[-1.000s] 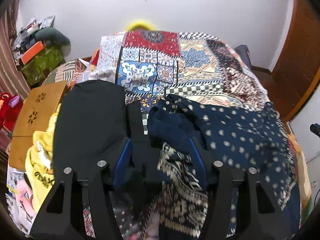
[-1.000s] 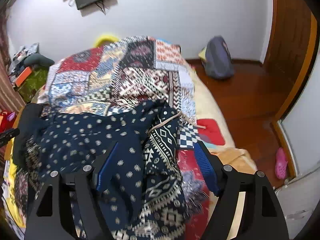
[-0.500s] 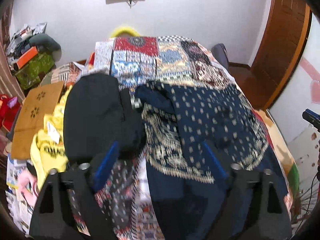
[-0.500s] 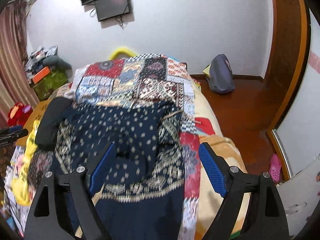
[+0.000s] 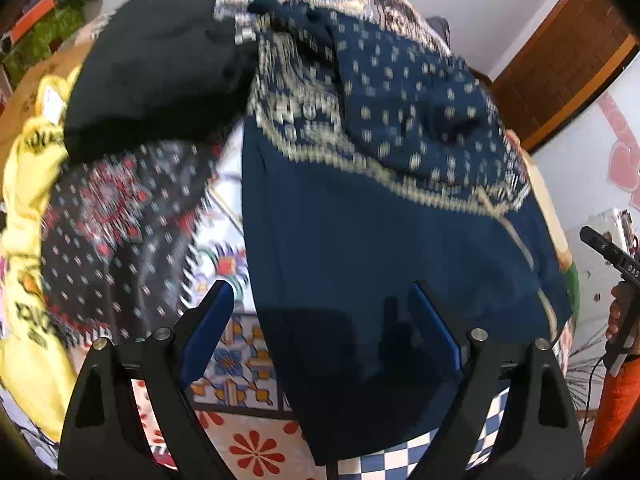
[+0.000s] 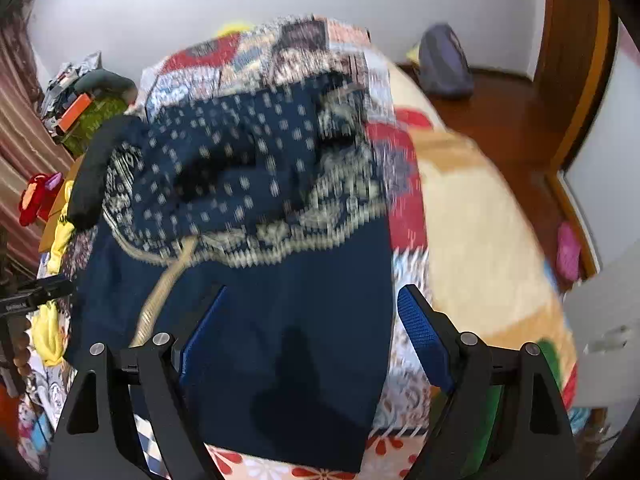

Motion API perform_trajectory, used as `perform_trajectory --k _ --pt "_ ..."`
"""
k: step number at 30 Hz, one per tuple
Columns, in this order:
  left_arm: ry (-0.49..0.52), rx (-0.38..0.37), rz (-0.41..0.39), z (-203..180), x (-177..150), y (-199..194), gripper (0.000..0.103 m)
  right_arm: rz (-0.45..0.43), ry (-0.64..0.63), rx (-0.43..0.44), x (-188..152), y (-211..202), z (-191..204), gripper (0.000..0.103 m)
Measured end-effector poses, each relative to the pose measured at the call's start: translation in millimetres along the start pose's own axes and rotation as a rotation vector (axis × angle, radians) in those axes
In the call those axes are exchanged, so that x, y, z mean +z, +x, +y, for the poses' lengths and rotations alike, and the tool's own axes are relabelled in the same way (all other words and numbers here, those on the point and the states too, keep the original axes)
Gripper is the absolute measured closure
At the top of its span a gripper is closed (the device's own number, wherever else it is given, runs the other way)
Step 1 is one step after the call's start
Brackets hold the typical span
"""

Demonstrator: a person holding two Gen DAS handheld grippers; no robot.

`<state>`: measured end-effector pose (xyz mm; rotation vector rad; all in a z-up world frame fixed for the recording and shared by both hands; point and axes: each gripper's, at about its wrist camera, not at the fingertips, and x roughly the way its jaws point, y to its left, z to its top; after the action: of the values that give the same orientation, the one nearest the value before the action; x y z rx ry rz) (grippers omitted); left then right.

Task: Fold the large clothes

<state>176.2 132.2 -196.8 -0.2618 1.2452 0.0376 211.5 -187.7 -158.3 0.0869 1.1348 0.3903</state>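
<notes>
Both claws, left gripper and right gripper, spread and empty above navy patterned garment; pinch near-edge corners evenly.

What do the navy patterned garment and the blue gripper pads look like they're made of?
The navy garment looks like soft woven cloth, perhaps cotton, matte: it drapes and creases on the bed, with a cream printed or woven border; blur leaves the weave unclear. The right gripper's pads look like blue textured rubber or plastic, with a fine dimpled surface.
</notes>
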Motion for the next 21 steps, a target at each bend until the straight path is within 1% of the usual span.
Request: perform_trajectory --k 5,7,9,11,13,15,16,17,18,19,20,21 --pt "-0.039 -0.045 0.049 6.6 -19.3 15.3 0.014 0.094 0.043 0.003 -25.2 25.5 -15.4 0.02" --pt "-0.073 -0.074 0.061 11.6 -27.9 20.3 0.014 0.119 0.061 0.011 -33.4 33.0 -20.8 0.02" --pt "-0.112 -0.112 0.058 16.9 -33.3 20.8 0.015 0.131 0.087 0.033 -40.6 37.7 -24.6 0.02" --pt "-0.131 -0.153 0.049 20.5 -36.4 19.1 0.017 0.094 0.101 0.062 -47.0 36.5 -26.1 0.021" --pt "-0.124 -0.186 0.036 21.1 -38.0 16.6 0.023 0.073 0.091 0.086 -49.8 36.9 -26.1 0.029" --pt "-0.106 -0.206 0.026 18.3 -39.1 13.6 0.037 0.073 0.113 0.1 -50.3 39.2 -28.2 0.043" --pt "-0.084 -0.213 0.017 14.6 -39.5 11.2 0.041 0.074 0.122 0.11 -50.2 39.9 -28.6 0.048" --pt "-0.066 -0.209 0.01 12.3 -40.5 8.4 0.05 0.077 0.125 0.126 -48.7 39.8 -28.7 0.059" --pt "-0.042 -0.202 0.004 8.1 -40.0 6.6 0.063 0.083 0.13 0.149 -46.9 39.2 -28.4 0.074" --pt "-0.023 -0.197 -0.002 3.8 -37.8 6.2 0.07 0.089 0.135 0.164 -45.5 39.7 -29.0 0.082" --pt "-0.012 -0.192 -0.005 2.1 -37.0 6.3 0.083 0.094 0.142 0.178 -44.2 39.8 -28.6 0.091" --pt "-0.002 -0.186 -0.008 0.1 -35.2 5.8 0.088 0.096 0.151 0.189 -41.7 39.7 -27.5 0.092"
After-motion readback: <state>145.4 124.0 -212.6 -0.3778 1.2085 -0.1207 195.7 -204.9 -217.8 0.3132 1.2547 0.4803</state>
